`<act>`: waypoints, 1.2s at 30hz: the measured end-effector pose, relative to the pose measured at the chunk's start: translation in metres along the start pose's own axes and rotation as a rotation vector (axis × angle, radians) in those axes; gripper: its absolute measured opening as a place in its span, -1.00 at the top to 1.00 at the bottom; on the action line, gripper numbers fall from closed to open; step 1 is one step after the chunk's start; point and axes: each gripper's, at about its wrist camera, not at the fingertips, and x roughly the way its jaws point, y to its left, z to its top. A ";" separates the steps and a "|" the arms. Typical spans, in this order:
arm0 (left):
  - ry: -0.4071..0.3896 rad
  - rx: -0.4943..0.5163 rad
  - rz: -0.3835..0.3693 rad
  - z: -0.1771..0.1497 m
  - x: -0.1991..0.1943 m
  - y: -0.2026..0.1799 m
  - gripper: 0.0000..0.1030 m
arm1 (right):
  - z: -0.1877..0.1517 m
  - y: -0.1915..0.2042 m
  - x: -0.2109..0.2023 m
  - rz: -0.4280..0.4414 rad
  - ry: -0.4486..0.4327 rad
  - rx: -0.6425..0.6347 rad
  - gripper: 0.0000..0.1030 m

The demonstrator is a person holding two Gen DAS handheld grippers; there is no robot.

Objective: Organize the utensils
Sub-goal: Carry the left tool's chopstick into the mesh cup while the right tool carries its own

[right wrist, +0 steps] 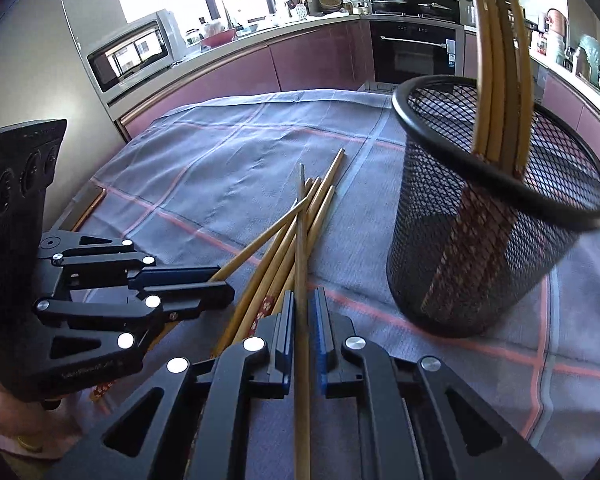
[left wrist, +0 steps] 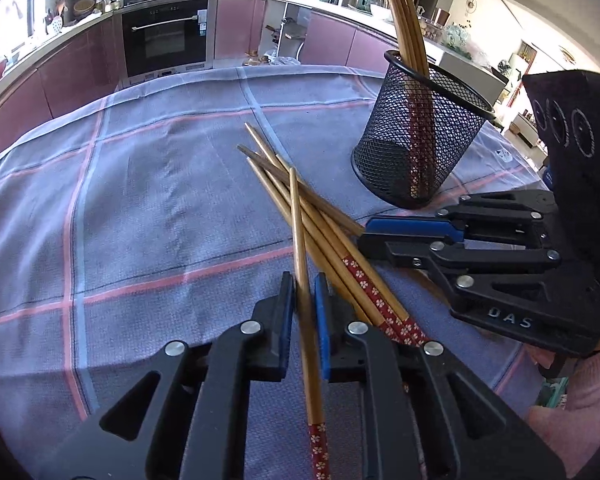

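**Two grippers, one chopstick each, over a kitchen table**

Two hand-held grippers work side by side above a blue checked tablecloth [left wrist: 140, 184]. On the left, the left gripper [left wrist: 305, 300] is clamped on a single bamboo chopstick [left wrist: 300, 240], its blue pads pressed against the shaft, the red flowered end lying back toward the camera. Just to its right, a loose pile of chopsticks [left wrist: 324, 220] lies crossed on the cloth, tips fanned toward the far edge. Next comes the right gripper [right wrist: 300, 312], likewise closed on one chopstick [right wrist: 301, 248] that runs straight ahead over the pile. Farthest right stands a black mesh holder [left wrist: 416, 140], upright on the cloth and near the pile, with several chopsticks [left wrist: 404, 20] already standing in it, red ends down, leaning against its rim. A pink sleeve [left wrist: 580, 392] shows behind the right gripper. Beyond the table, a built-in oven [left wrist: 166, 36] sits among mauve cabinets.
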 end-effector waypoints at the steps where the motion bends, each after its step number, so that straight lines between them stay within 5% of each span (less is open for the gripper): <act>1: 0.001 -0.002 -0.002 0.001 0.001 0.001 0.78 | 0.001 -0.001 0.002 0.002 0.002 -0.001 0.83; 8: -0.012 -0.032 0.007 0.006 -0.002 0.004 0.86 | 0.000 -0.008 -0.008 0.016 -0.045 0.022 0.89; 36: -0.289 0.004 -0.222 0.058 -0.119 -0.014 0.86 | 0.018 -0.034 -0.144 -0.014 -0.421 0.050 0.89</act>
